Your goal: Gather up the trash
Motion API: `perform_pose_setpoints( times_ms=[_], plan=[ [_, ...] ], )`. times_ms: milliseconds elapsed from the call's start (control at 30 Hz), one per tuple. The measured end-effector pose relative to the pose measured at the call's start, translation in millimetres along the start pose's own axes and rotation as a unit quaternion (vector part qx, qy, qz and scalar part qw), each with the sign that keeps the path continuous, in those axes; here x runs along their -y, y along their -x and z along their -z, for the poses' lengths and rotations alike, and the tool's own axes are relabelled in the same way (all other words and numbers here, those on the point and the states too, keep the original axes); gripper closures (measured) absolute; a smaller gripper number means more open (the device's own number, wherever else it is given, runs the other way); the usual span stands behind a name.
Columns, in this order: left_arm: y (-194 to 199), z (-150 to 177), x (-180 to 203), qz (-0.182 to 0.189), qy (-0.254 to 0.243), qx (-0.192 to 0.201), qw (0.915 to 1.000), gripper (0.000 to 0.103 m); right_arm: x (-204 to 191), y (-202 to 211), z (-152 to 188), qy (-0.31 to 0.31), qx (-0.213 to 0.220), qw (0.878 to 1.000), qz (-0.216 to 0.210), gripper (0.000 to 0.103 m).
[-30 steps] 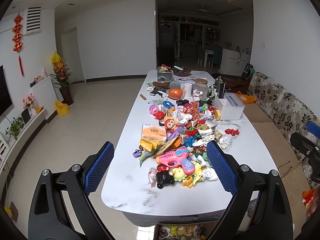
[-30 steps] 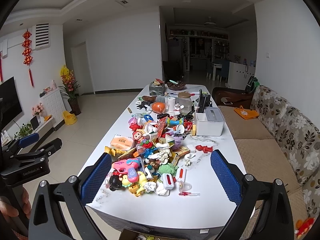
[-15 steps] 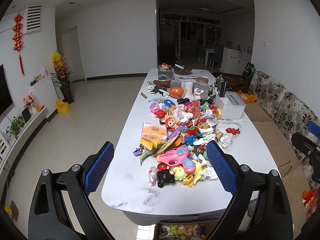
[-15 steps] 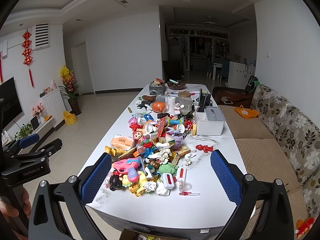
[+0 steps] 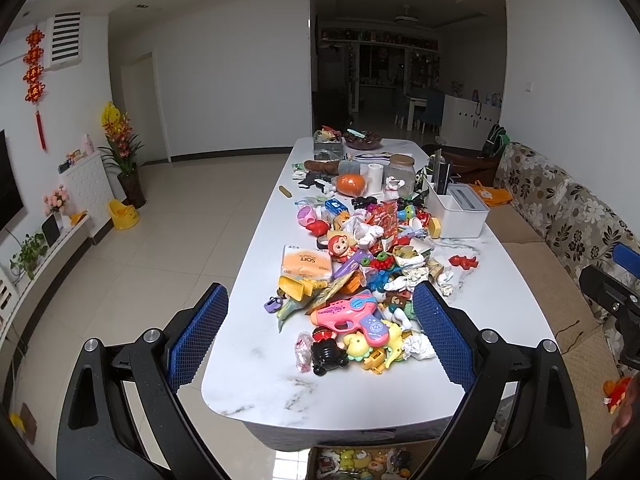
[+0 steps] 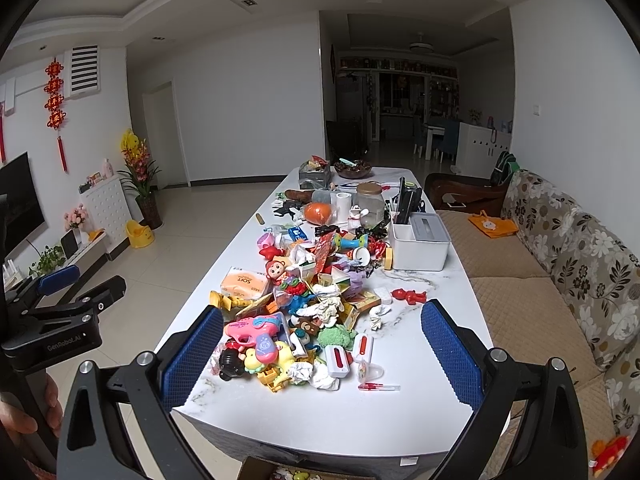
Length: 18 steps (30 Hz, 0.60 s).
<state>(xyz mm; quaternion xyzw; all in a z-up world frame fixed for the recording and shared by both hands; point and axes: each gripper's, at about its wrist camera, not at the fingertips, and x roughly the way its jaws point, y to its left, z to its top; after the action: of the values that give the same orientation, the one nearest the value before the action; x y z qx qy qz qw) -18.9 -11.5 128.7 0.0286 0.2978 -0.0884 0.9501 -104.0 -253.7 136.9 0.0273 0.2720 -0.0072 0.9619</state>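
Note:
A long white marble table (image 5: 256, 384) (image 6: 424, 408) carries a heap of toys mixed with crumpled white paper. Paper wads lie at the near end of the heap (image 5: 418, 347) (image 6: 325, 376), in its middle (image 5: 366, 234) (image 6: 326, 310) and to its right (image 5: 445, 282) (image 6: 378, 314). My left gripper (image 5: 320, 334) is open and empty, held in the air before the table's near end. My right gripper (image 6: 318, 354) is open and empty too, at the same end. Each gripper shows at the edge of the other's view.
A white storage box (image 5: 460, 210) (image 6: 420, 242) stands on the table's right side, jars and bowls at the far end. A pink toy gun (image 5: 348, 316) (image 6: 256, 330) lies near. A sofa (image 6: 560, 248) runs along the right. A toy-filled carton (image 5: 360, 460) sits under the near end.
Both views have barely shifted. The left view has edged slightly closer to the table. Nothing has been picked up or let go.

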Motion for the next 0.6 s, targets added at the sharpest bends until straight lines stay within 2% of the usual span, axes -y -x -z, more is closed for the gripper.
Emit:
perform_pose_setpoints(
  times_ms=[600],
  plan=[
    [1.0, -1.8, 2.6, -0.001, -0.01, 0.015, 0.9998, 0.012, 0.2, 0.2, -0.7, 0.002, -0.003, 1.0, -0.002, 0.005]
  ],
)
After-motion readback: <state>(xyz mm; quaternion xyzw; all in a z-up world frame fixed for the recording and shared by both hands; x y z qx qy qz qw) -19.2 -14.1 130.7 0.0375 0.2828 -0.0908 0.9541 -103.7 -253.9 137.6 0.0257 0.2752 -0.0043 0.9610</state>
